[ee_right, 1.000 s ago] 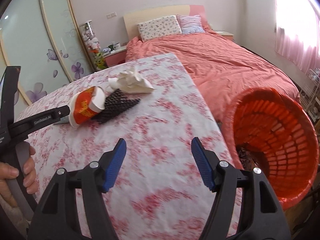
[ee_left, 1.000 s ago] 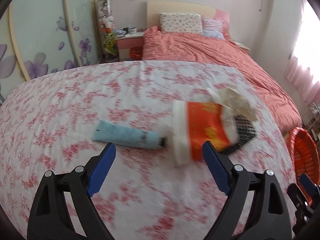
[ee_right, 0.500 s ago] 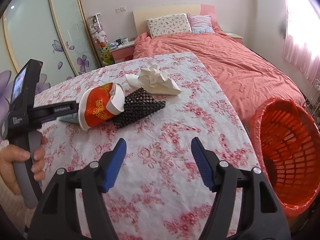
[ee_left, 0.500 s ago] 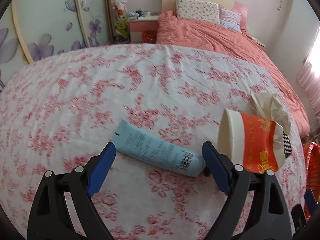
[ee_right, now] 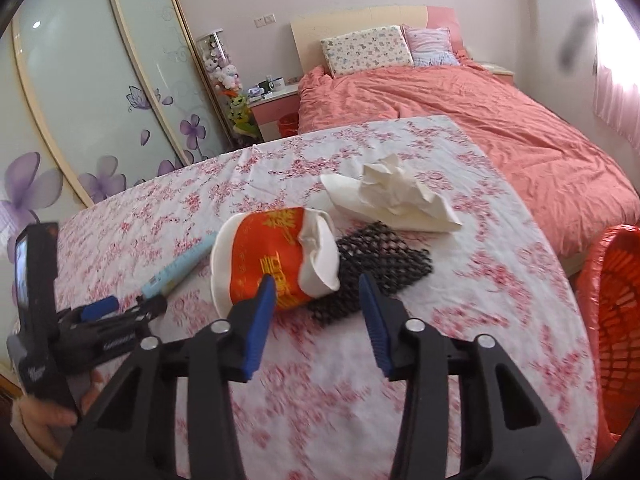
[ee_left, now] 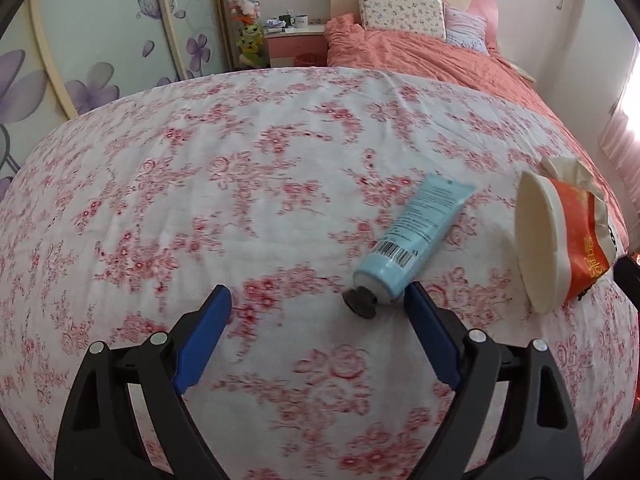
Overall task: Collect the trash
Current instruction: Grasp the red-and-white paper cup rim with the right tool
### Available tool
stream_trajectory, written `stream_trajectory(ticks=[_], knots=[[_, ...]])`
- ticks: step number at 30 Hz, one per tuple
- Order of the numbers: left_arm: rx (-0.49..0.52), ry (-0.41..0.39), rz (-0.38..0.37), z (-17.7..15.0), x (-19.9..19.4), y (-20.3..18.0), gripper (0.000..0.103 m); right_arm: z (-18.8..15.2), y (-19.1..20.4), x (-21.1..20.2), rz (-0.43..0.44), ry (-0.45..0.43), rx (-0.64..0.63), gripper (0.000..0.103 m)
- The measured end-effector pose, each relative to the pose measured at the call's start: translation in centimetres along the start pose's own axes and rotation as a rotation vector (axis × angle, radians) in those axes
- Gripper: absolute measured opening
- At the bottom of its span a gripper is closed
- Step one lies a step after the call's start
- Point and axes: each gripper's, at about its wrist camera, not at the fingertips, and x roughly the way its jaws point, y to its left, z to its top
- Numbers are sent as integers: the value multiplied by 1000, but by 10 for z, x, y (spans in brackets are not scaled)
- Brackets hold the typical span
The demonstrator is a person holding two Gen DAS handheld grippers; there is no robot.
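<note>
Trash lies scattered on a table covered with a pink-flowered cloth (ee_left: 248,184), and the crushed red-and-white paper cup (ee_right: 276,264) serves as the landmark among it: it lies on its side near the middle of the cloth, its white rim turned toward the left gripper. Just to the left of the cup lies a light blue tube (ee_left: 416,240) with a barcode and a dark cap, the cap end pointing toward the left gripper (ee_left: 318,332). That gripper has its blue-padded fingers (ee_left: 202,338) spread wide and holds nothing; the tube's cap sits between them, close to the right-hand pad, though whether the pad touches the tube cannot be told. Just right of the cup, partly under its torn edge, lies a black mesh piece (ee_right: 384,268), and behind that, farther from the cameras, a crumpled white paper (ee_right: 392,198). The right gripper (ee_right: 316,324) hovers in front of the cup with its fingers open and empty, the left pad overlapping the cup's lower edge in the right wrist view and the right pad overlapping the mesh. Well to the right of the cup, past the table's edge, stands an orange basket (ee_right: 616,320). Beyond the table is a bed (ee_right: 500,136) with a coral quilt.
</note>
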Motion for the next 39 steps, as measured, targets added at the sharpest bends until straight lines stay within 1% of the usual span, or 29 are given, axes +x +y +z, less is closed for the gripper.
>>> stream_trajectory(ticks=[2,3,4,5,7,9,10,12,13,16,19,21,23,25,26,27,29,30,34,36,37,38,39], knots=[[11,-15,-12,1,-2,1,87,1,3,9,20,38,-11,26],[18,-23,-13,2,-3,0,87,-1,4,11,41,60,-15,25],[26,-34,-17,2,-5,0,87,-2,5,11,66,78,-16,19],[33,-44,-22,3,-6,0,87,-5,6,10,105,104,-23,16],[42,-56,-24,6,-7,-1,87,-11,7,6,140,131,-43,16],[36,-63,-22,8,-7,2,87,-14,9,2,147,136,-61,17],[32,-66,-19,9,-7,3,87,-13,10,1,137,125,-60,18],[18,-77,-6,12,-8,7,87,-7,10,-3,98,79,-52,30],[15,-78,-5,12,-8,8,87,-4,10,-3,86,63,-44,39],[14,-80,-3,17,-7,5,87,9,9,-1,72,29,-17,41],[52,-85,5,21,-4,-6,87,22,14,8,36,7,-21,41],[68,-78,-5,23,0,-13,84,29,15,16,17,8,-22,41],[65,-68,-32,25,4,-17,79,34,15,26,16,24,-15,40],[59,-70,-38,25,5,-20,73,40,16,36,30,51,-7,40],[63,-73,-34,26,5,-22,68,42,17,40,41,67,-9,39],[70,-74,-25,25,5,-23,65,42,18,45,50,94,-16,38],[78,-71,12,25,5,-23,57,40,20,49,68,137,-33,37],[74,-68,23,24,5,-21,56,37,19,47,77,150,-39,36],[28,-43,45,23,7,4,55,20,17,36,120,230,-20,34],[14,-35,39,21,6,15,55,8,19,31,141,272,-36,33],[10,-32,36,20,6,18,55,2,21,28,145,278,-46,33],[8,-32,32,19,6,21,55,-2,22,24,142,265,-52,37],[1,-33,24,17,5,24,55,-5,24,20,133,243,-60,42]])
